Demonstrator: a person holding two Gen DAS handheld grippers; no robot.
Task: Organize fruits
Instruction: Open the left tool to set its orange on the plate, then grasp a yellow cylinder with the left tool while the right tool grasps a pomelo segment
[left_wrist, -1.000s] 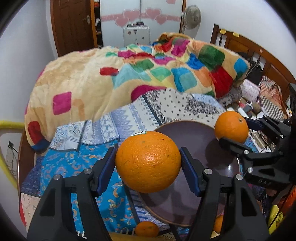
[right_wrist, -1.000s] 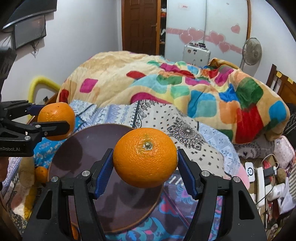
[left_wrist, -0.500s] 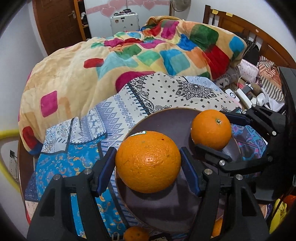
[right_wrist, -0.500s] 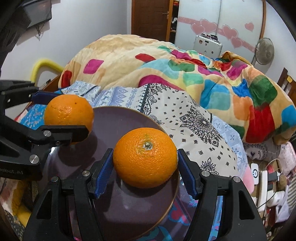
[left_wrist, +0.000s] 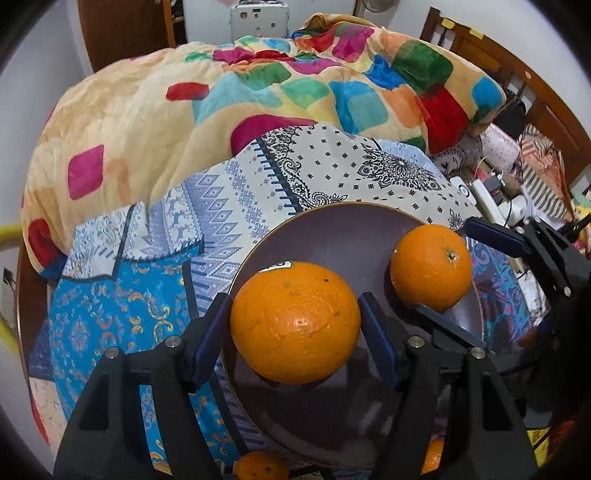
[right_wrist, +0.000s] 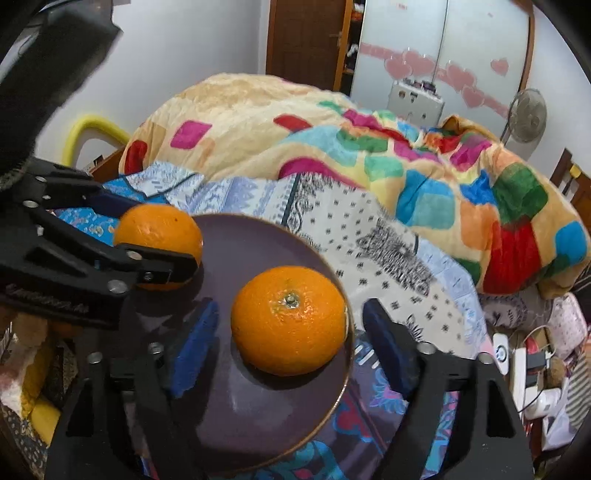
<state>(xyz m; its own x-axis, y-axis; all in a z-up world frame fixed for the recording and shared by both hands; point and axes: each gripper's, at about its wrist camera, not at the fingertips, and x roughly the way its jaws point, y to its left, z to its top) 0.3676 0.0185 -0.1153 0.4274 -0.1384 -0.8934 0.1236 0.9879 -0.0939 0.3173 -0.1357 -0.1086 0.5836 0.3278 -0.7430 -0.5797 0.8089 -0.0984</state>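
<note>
A dark purple plate (left_wrist: 332, 236) lies on patterned cloths on the bed; it also shows in the right wrist view (right_wrist: 258, 413). My left gripper (left_wrist: 295, 332) is shut on a large orange (left_wrist: 295, 321) over the plate's left side; this orange also shows in the right wrist view (right_wrist: 159, 229). My right gripper (right_wrist: 290, 336) has its jaws spread apart, with gaps on both sides of a second orange (right_wrist: 290, 319) that rests on the plate. That orange also shows in the left wrist view (left_wrist: 430, 267).
A colourful patchwork blanket (left_wrist: 258, 92) is heaped behind the plate. Another orange (left_wrist: 262, 465) lies below the plate's near rim. Chargers and cables (right_wrist: 532, 365) clutter the right side. A yellow tube (right_wrist: 88, 125) stands at the left.
Both grippers came down over the plate. My right gripper opened and its orange now rests on the plate. My left gripper still holds its orange.
</note>
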